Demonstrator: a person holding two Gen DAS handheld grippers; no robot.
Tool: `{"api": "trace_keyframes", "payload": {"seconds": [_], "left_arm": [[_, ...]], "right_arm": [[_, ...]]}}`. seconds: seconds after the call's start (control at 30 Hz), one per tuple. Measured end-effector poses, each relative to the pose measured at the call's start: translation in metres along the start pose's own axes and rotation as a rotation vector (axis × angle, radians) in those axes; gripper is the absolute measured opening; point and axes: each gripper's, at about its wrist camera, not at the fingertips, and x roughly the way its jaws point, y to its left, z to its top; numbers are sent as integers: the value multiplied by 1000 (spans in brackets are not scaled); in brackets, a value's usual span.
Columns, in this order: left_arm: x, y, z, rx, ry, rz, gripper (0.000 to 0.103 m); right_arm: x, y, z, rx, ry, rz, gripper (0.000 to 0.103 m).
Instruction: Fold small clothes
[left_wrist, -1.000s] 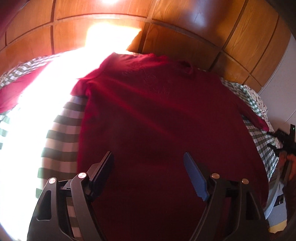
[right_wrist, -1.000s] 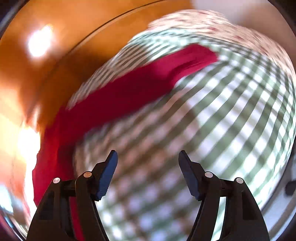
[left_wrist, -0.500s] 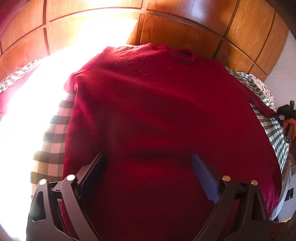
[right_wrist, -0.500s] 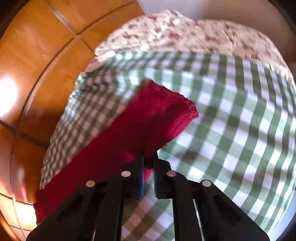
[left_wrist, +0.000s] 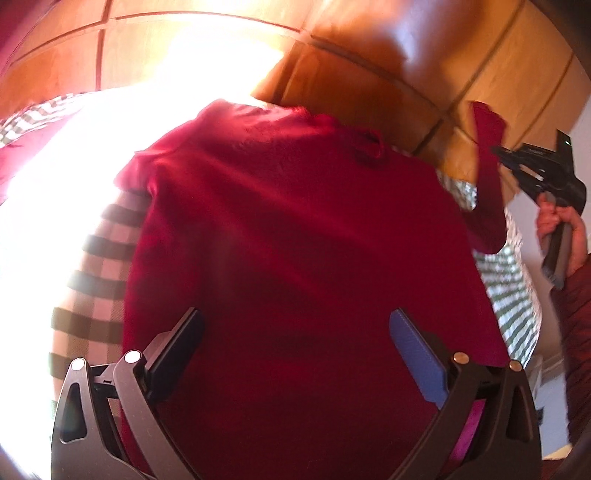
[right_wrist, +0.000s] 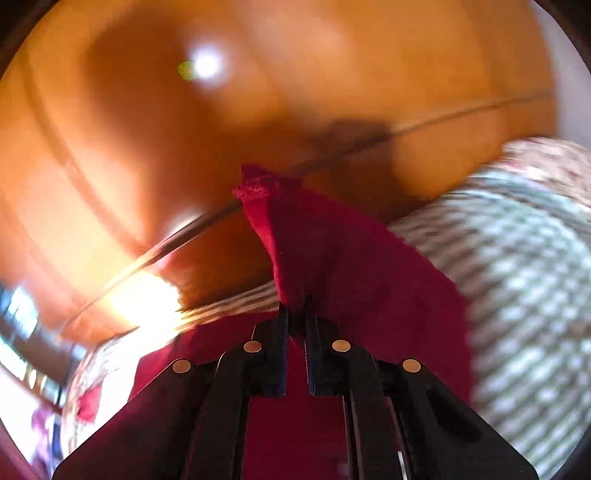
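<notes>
A dark red sweater (left_wrist: 295, 240) lies spread flat on a green-and-white checked bedspread (left_wrist: 99, 266), collar at the far side. My left gripper (left_wrist: 295, 332) is open and empty, hovering over the sweater's lower body. My right gripper (right_wrist: 295, 306) is shut on the sweater's right sleeve (right_wrist: 332, 251) near the cuff and holds it lifted off the bed. In the left wrist view the lifted sleeve (left_wrist: 487, 166) hangs from the right gripper (left_wrist: 517, 162) at the far right, held by a hand.
A wooden panelled headboard (left_wrist: 369, 74) runs behind the bed, with strong sunlight glare (left_wrist: 55, 184) on the left. A floral pillow (right_wrist: 546, 155) lies at the right end. The bed's right edge (left_wrist: 524, 325) drops off near the hand.
My right gripper, shut on the sleeve, has lifted it off the bedspread and swung toward the sweater's body. My left gripper stays open over the sweater, slightly shifted.
</notes>
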Motion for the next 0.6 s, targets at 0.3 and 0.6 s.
{"api": "trace_keyframes", "payload": {"seconds": [0.3,0.6], "left_arm": [[-10,13,37,-88,-72,-51,99],[10,10,81,-124,-50,-140,79]], "right_arm": [[75,129,-70,-236,222,178,9],[24,92,-87,-182,153,179,64]]}}
